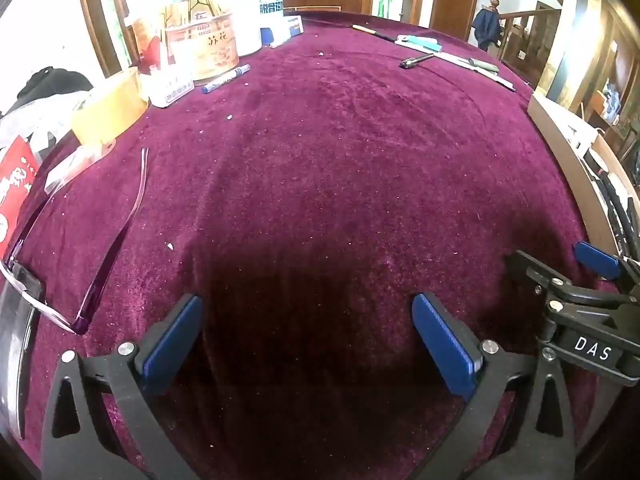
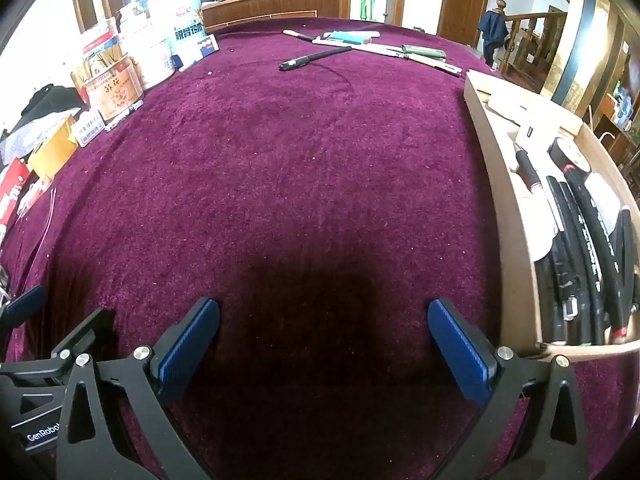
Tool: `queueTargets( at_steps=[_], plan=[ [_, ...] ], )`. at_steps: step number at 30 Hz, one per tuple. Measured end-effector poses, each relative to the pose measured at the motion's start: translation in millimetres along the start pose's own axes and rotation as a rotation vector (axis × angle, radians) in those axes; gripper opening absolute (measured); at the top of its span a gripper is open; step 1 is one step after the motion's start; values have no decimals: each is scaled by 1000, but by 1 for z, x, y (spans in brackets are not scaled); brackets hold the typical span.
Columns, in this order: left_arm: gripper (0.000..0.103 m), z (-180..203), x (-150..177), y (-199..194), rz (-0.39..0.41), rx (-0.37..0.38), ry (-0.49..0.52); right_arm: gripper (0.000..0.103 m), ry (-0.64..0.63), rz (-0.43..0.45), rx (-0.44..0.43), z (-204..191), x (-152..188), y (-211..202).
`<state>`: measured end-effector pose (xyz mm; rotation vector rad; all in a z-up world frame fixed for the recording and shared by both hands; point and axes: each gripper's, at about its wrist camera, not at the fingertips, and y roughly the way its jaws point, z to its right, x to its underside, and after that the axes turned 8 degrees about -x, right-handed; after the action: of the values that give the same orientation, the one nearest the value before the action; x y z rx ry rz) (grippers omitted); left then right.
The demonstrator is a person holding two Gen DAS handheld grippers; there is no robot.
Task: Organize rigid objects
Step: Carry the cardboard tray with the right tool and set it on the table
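My left gripper (image 1: 308, 340) is open and empty, low over the purple velvet tablecloth (image 1: 340, 160). My right gripper (image 2: 324, 344) is open and empty too, and shows at the right edge of the left wrist view (image 1: 596, 260). A black pen (image 2: 314, 59) lies far ahead on the cloth, with several knives and slim tools (image 2: 384, 49) behind it; the pen also shows in the left wrist view (image 1: 416, 60). A wooden tray (image 2: 516, 208) at my right holds black cables and pens (image 2: 580, 220). A blue marker (image 1: 226, 79) lies at the far left.
Purple-framed glasses (image 1: 108, 248) lie at the near left. Tins and boxes (image 1: 208, 44) crowd the far left edge, with a tape roll (image 1: 112, 108) and a red packet (image 1: 16, 184). The tray's wall (image 1: 560, 148) borders the right side.
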<state>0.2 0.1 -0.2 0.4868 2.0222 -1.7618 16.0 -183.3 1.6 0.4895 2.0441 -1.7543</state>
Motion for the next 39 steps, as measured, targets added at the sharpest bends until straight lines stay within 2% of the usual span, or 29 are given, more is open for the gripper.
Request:
queueTargets(
  at_steps=[39],
  plan=[
    [103,0,0,0,-2,4,-3,101,-1,-1,2,-5,1,-8]
  ],
)
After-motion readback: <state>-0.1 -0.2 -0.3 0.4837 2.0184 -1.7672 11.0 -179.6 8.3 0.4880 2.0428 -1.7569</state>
